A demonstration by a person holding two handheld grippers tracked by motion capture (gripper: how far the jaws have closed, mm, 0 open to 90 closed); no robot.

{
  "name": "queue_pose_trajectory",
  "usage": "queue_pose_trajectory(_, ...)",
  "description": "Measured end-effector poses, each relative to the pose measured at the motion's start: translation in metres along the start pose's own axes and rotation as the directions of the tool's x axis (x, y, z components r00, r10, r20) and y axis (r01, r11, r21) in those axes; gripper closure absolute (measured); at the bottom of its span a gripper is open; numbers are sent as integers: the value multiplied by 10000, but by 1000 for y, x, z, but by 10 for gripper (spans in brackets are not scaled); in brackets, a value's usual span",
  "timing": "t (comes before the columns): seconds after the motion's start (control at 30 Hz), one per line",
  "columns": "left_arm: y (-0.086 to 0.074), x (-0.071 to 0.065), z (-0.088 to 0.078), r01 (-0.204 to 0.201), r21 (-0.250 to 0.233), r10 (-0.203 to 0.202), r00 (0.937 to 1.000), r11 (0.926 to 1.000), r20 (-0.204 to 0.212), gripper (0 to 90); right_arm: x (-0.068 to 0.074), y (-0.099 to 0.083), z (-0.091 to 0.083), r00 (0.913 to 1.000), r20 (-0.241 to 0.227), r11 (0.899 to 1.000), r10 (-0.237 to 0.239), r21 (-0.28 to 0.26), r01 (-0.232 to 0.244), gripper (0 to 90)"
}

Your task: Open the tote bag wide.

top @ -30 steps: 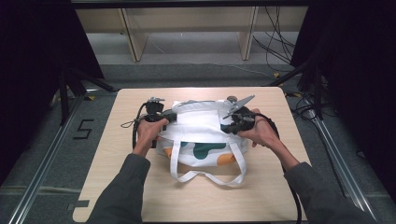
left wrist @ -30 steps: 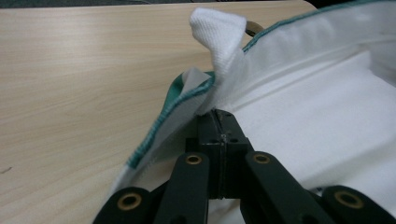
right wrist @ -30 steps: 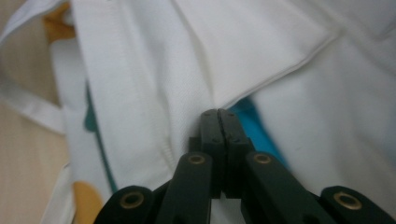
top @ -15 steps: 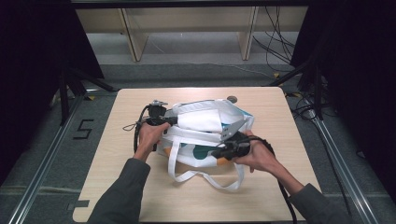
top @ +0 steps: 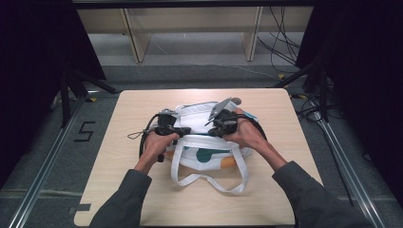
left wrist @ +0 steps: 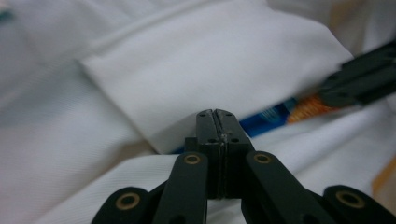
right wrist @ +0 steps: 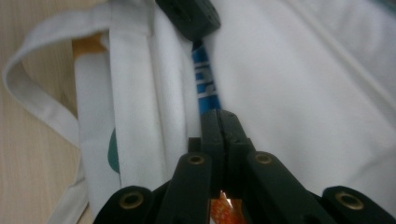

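Soft, creased white cloth bag (top: 209, 152)

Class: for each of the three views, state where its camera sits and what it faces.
High view: above the table, looking down; both forearms, hands, tongs on a white bag.
Left gripper view: on the left tongs, shut, facing bag cloth.
Right gripper view: on the right tongs, shut, facing the bag.
Shared: bag, blue packet.
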State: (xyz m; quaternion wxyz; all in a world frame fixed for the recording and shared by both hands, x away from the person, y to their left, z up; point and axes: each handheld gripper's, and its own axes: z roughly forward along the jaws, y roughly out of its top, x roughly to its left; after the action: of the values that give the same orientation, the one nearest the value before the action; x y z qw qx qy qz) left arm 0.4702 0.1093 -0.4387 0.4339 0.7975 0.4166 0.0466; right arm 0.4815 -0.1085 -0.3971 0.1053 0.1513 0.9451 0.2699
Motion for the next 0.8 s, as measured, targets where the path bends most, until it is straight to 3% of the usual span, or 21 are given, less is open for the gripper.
queue_pose_trajectory(0.03,-2,-5,0,-313,185,314,9995,9993,-44,890,1,2,6,10000,67,9992,-71,405,69,900)
queue_pose_trajectory(0.07,-4,-9,0,-490,236,491,9988,9985,-44,894,0,4,19,9970,536,9932,-556,1057,497,900)
queue_pose_trajectory(0.1,-7,-12,-1,-536,208,534,9985,9983,119,894,0,4,19,9970,536,9932,-556,1057,497,900)
queue_pose_trajectory(0.13,-13,-15,-2,-412,177,407,9988,9990,263,895,-2,4,23,9928,956,9909,-727,1201,610,900)
queue_pose_trajectory(0.2,-23,-20,-6,-459,191,450,9979,9988,467,895,-12,7,27,9859,1568,9932,-592,1088,423,900)
queue_pose_trajectory(0.27,-35,-23,-10,-625,338,601,9959,9975,680,895,-29,6,31,9790,2037,9955,109,901,-298,900)
queue_pose_trajectory(0.33,-50,-27,-16,-485,201,464,9944,9986,946,895,-46,7,34,9735,2169,9920,727,852,-931,900)
queue_pose_trajectory(0.43,-65,-31,-23,-408,-18,407,9918,9992,1214,895,-68,10,40,9605,2530,9842,1159,1010,-1454,900)
queue_pose_trajectory(0.5,-75,-34,-22,-501,420,431,9872,9979,1532,895,-83,6,49,9516,2489,9701,1803,1146,-2138,900)
queue_pose_trajectory(0.53,-80,-37,-19,-908,951,765,9866,9913,1444,894,-91,1,57,9435,2428,9564,2257,1288,-2620,900)
queue_pose_trajectory(0.57,-86,-39,-16,-1263,1189,1146,9883,9848,1009,883,-103,-9,67,9282,2631,9378,2629,1564,-3099,900)
queue_pose_trajectory(0.6,-93,-39,-13,-1499,1452,1412,9876,9780,686,870,-108,-15,72,9197,2447,9239,3069,1553,-3496,900)
queue_pose_trajectory(0.63,-98,-39,-13,-1017,1189,937,9931,9877,709,870,-108,-15,72,9197,2447,9239,3069,1553,-3496,900)
queue_pose_trajectory(0.67,-100,-38,-17,-676,780,609,9945,9947,853,867,-112,-19,74,9224,2116,9207,3230,1553,-3580,900)
queue_pose_trajectory(0.73,-95,-39,-31,-655,228,630,9933,9976,970,867,-109,-11,67,9430,1914,9403,2721,1554,-3028,900)
queue_pose_trajectory(0.77,-84,-42,-43,-812,-170,823,9931,9966,830,867,-107,-8,63,9435,1891,9412,2722,1515,-3019,900)
queue_pose_trajectory(0.8,-84,-42,-43,-812,-170,823,9931,9966,830,866,-107,-8,63,9435,1891,9412,2722,1515,-3019,900)
